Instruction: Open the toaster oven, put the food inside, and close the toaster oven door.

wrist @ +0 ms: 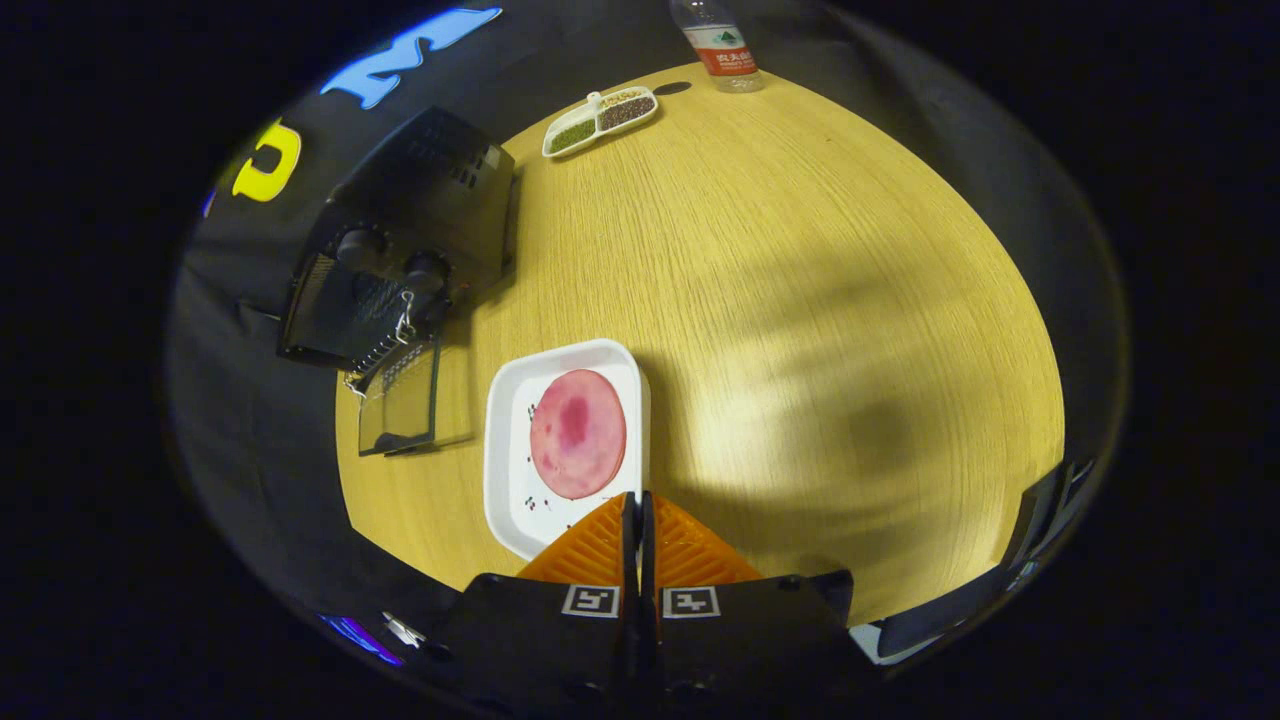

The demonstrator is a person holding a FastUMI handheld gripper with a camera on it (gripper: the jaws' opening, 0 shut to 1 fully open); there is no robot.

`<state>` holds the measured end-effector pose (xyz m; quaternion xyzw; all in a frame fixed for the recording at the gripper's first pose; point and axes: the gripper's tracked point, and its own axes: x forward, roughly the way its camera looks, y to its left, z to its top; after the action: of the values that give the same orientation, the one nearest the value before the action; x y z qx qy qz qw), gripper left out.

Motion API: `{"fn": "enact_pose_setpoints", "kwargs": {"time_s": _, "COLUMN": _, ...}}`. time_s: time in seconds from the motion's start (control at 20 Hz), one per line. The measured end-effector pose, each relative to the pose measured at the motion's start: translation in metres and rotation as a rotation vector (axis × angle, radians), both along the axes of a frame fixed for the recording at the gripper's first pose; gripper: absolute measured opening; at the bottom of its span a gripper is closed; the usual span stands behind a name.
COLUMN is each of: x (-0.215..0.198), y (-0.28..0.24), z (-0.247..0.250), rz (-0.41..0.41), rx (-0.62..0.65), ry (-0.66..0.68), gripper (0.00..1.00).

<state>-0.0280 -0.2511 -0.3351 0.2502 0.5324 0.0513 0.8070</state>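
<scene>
Gripper view: claw [637,510] pressed together, empty, above round pink slice [577,433] on glossy rectangular tray [505,450].

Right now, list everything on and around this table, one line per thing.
Toaster oven: one, black, at the table's edge, well beyond the fingers; glass door hanging open toward the tray.
Tray: one, white, just ahead of the fingers, beside the open door.
Food slice: one, round, pink with a darker patch, lying on the tray.
Divided dish: one, white, holding green and dark grains, at the far side.
Water bottle: one, clear with a red label, beyond the dish.
Table: one, light wood.
Gripper: one, fingers closed together, holding nothing, over the tray's near edge.
</scene>
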Motion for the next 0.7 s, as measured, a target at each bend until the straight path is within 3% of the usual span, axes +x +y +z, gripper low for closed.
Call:
{"fn": "enact_pose_setpoints", "kwargs": {"time_s": 0.25, "x": -0.03, "y": 0.028, "z": 0.025, "rz": -0.148, "rx": 0.154, "ry": -0.026, "gripper": 0.02}}
{"fn": "enact_pose_setpoints", "kwargs": {"time_s": 0.45, "x": -0.057, "y": 0.047, "z": 0.035, "rz": -0.233, "rx": 0.195, "ry": -0.05, "gripper": 0.02}}
{"fn": "enact_pose_setpoints", "kwargs": {"time_s": 0.7, "x": -0.076, "y": 0.089, "z": 0.058, "rz": -0.269, "rx": 0.246, "ry": -0.104, "gripper": 0.02}}
